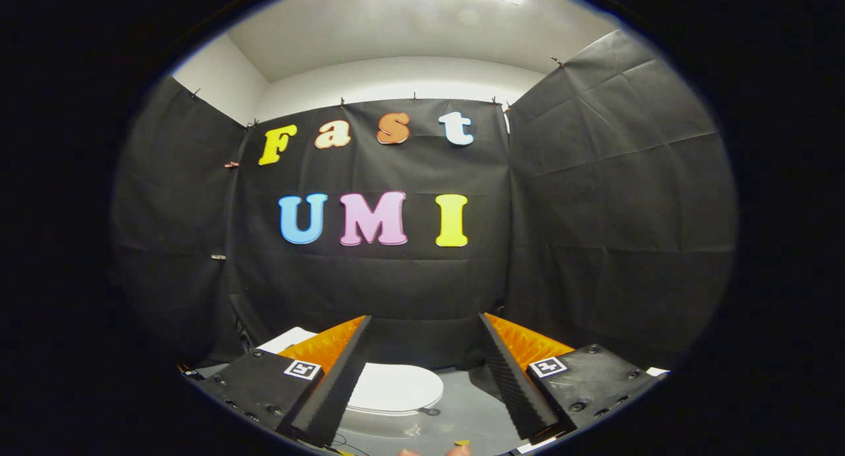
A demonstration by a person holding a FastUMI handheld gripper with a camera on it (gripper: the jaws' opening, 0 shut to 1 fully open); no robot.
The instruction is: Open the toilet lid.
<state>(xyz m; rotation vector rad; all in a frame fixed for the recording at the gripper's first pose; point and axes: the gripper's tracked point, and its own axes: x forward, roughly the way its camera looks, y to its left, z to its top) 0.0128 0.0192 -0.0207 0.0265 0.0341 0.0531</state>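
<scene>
A white toilet stands low in the gripper view, its closed oval lid [395, 387] lying flat and showing between and below my two fingers. Its white tank [285, 340] peeks out behind the left finger. My gripper [426, 323] is held well above the toilet, open wide, with nothing between its fingers. The left finger hides the lid's left part.
Black cloth walls close the booth at the back, left and right. The grey floor [462, 410] spreads to the right of the toilet. A small dark fitting [430, 412] sits by the lid's right edge. Fingertips of a hand [455, 451] show at the very bottom.
</scene>
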